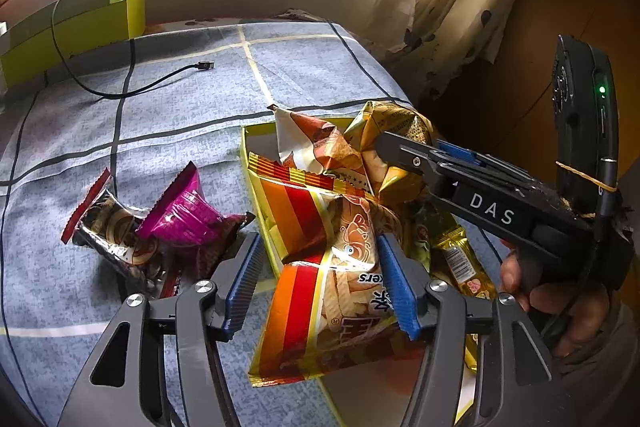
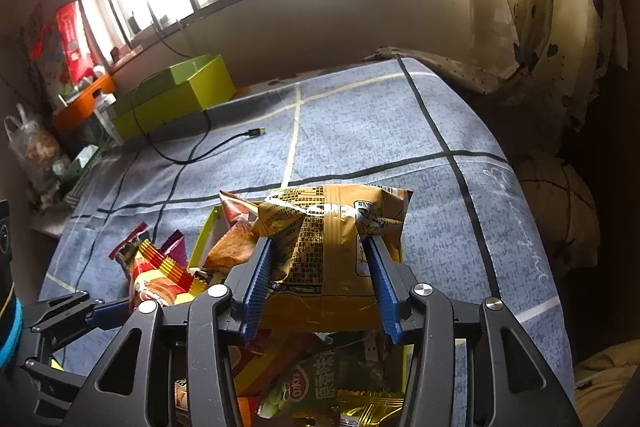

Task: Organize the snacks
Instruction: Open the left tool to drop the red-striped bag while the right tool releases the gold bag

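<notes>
An orange, red and yellow striped cracker bag [image 1: 340, 291] lies over the rim of a yellow-green box [image 1: 256, 187] full of snack packs. My left gripper [image 1: 320, 243] is open around that bag: the right pad rests against it, the left pad stands clear. My right gripper [image 2: 319, 245] is shut on a golden-brown bag [image 2: 336, 227], pinching its sides and holding it above the box; the left wrist view shows this from the side [image 1: 396, 147]. A magenta pack [image 1: 180, 215] and a black pack with red ends [image 1: 104, 223] lie on the blue bedcover left of the box.
A taller lime-green box [image 2: 176, 95] stands at the far left by the wall. A black cable with a USB plug [image 1: 204, 66] crosses the bedcover. The bed's edge and a curtain [image 2: 540, 7] are on the right. A person's hand [image 1: 560, 307] grips the right gripper's handle.
</notes>
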Demonstrator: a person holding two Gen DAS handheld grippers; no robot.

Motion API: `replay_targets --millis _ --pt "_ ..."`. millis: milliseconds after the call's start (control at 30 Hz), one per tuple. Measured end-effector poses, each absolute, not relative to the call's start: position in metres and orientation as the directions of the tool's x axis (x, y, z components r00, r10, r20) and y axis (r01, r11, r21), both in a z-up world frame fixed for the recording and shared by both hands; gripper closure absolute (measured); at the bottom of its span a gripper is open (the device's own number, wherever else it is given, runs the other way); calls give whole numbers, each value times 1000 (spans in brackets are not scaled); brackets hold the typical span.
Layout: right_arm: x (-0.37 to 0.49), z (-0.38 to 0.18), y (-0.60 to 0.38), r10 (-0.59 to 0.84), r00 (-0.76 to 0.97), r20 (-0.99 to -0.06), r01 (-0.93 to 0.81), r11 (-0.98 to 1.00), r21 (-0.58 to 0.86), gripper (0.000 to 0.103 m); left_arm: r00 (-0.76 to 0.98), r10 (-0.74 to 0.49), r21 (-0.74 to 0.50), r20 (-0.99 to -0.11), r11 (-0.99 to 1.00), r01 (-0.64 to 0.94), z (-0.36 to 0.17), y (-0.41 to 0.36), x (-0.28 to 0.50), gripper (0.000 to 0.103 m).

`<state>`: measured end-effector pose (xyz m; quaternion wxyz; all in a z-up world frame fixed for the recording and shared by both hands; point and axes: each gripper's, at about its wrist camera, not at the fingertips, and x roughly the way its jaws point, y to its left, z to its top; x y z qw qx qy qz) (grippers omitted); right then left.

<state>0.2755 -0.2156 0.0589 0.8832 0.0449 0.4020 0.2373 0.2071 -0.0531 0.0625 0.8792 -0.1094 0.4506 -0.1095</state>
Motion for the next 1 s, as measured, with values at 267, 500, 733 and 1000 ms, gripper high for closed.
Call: replay_targets --millis 267,500,733,1000 --pt "275 59 -215 452 567 -688 -386 884 263 55 569 -286 -289 -771 953 87 62 -53 208 39" --pt "272 61 -213 438 577 -689 -385 890 244 46 567 -292 -298 -770 951 85 62 -50 208 38" --pt "269 66 -214 436 594 -676 -381 893 241 36 576 -294 -313 -763 947 70 65 -43 208 38" --pt "266 73 -218 427 611 -666 -364 899 242 32 584 -300 -326 -754 943 64 69 -39 204 38"
